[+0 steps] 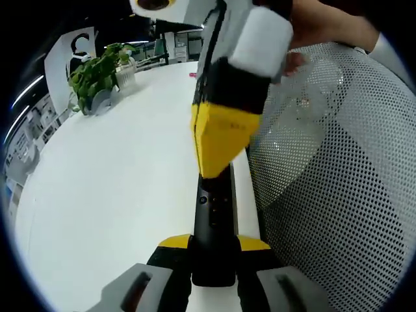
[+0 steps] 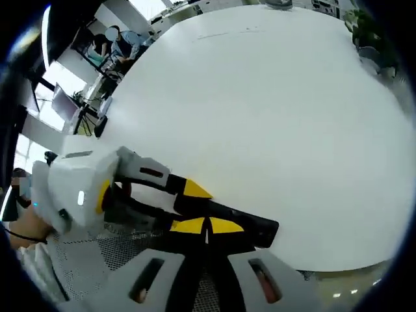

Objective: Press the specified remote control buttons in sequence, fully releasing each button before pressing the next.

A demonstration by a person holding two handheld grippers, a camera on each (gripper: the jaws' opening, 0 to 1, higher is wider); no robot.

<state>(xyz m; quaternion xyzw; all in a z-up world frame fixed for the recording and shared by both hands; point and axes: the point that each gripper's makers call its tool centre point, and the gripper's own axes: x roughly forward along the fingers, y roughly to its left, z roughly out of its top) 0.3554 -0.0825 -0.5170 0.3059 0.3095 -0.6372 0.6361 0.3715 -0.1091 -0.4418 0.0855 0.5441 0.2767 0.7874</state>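
While left gripper pinches the black remote lengthwise, right gripper angled down, fingers together, tips on its buttons.

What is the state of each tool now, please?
Left tool: shut on the black remote control.
Right tool: shut, its yellow tips together on top of the remote control.

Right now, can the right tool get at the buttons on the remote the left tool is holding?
Probably yes. The left tool grips the black remote's near end, leaving its button face uncovered, and the right tool's closed yellow tip already sits right over it with nothing between them.
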